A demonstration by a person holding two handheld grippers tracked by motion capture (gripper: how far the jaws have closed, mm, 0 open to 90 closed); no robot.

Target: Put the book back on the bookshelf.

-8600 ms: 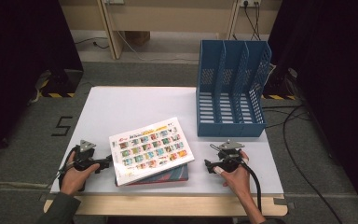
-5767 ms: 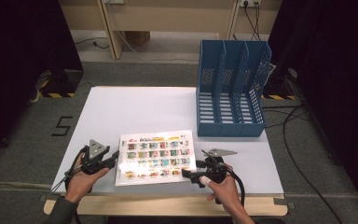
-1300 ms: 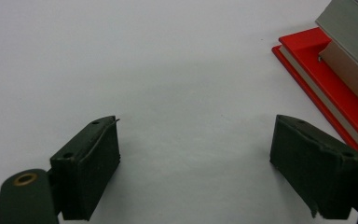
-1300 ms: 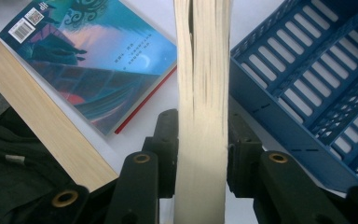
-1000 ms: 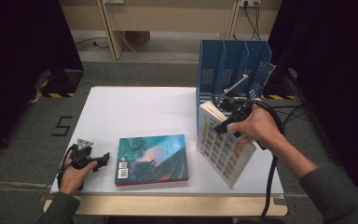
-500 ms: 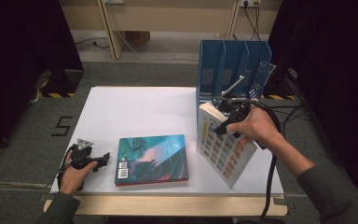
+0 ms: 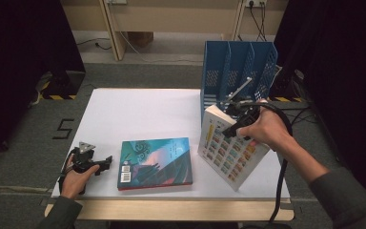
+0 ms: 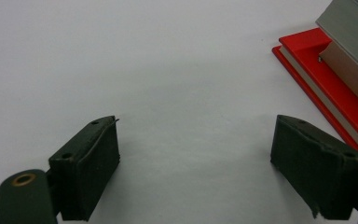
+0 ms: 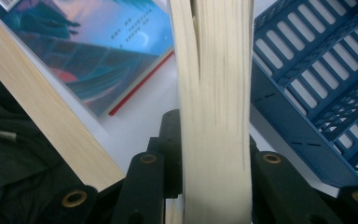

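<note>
Picture book [image 7: 228, 148], held tilted on its lower edge at the right of the white surface [image 7: 138, 112], just before the blue file rack [image 7: 238, 71]; right tool [image 7: 233, 125], its jaws just closing, clamps the book's page block. Teal book [image 7: 156, 162] lies flat mid-surface. Left tool [image 7: 106, 162] rests beside it, jaws wide apart, gripping nothing

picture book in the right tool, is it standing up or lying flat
Standing, tilted. The picture book rests on its lower edge on the table, leaning beside the blue file rack, with the right tool clamped on its pages.
</note>
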